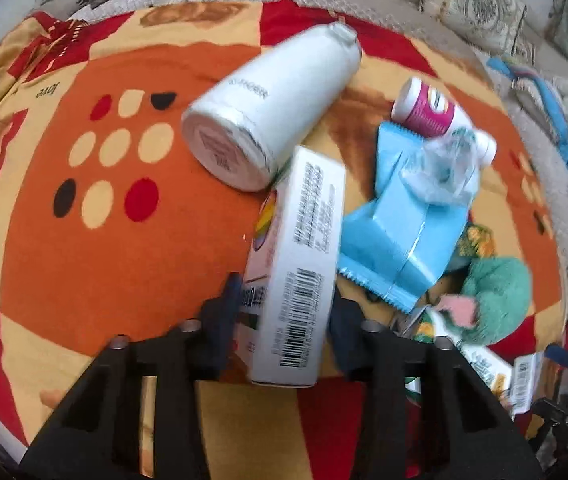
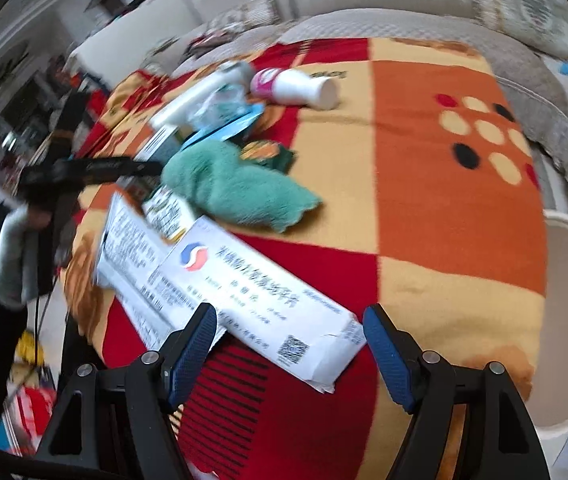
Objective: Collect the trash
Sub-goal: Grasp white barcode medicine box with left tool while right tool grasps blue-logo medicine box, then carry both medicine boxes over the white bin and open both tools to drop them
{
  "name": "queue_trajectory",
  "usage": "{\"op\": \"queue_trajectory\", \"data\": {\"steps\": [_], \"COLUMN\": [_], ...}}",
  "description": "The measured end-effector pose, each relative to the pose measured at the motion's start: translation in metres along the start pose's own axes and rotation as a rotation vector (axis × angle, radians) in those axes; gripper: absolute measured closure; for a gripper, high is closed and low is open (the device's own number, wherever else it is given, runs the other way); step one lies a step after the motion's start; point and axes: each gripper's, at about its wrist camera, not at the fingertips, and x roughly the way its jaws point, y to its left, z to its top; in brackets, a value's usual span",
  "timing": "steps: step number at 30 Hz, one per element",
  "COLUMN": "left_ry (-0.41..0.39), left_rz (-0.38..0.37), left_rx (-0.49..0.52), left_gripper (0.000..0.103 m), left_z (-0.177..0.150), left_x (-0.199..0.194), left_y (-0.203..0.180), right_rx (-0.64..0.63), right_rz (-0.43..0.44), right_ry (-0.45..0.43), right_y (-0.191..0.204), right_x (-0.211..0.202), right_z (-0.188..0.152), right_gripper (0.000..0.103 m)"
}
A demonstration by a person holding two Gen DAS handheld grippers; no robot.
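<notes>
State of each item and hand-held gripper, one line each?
Left hand-held gripper: shut on barcode box.
Right hand-held gripper: open, around long box.
White bottle: lying on its side.
Pink bottle: lying on its side.
Blue wrapper: torn, crumpled.
Green cloth: bunched.

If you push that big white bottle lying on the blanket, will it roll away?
Probably a little. The big white bottle lies on its side and is round, so it is apt to roll. The soft blanket would likely slow it, and the white box held in the left hand-held gripper sits close against one side.
</notes>
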Motion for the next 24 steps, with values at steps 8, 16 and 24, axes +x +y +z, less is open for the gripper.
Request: {"op": "queue_trajectory", "data": {"steps": [8, 16, 24], "left_ry": [-0.008, -0.042, -0.098], "left_rz": [-0.072, -0.107, -0.181], "left_rx": [-0.04, -0.02, 0.015], "left_gripper": [0.075, 0.075, 0.075], "left_z": [-0.008, -0.017, -0.017], "left_x": [-0.011, -0.039, -0.073], "left_y": [0.01, 0.004, -0.02], "right_rx": [-0.246, -0.215, -0.169], "right_rz": [-0.007, 0.012, -0.015], "right_ry": [0.059, 0.034, -0.065], "right_y": [0.019, 0.01, 0.005], "right_x": [0.024, 0.034, -0.006], "right_z": [0.009, 0.018, -0.001], "right_gripper": [0.029, 0.042, 0.05]}}
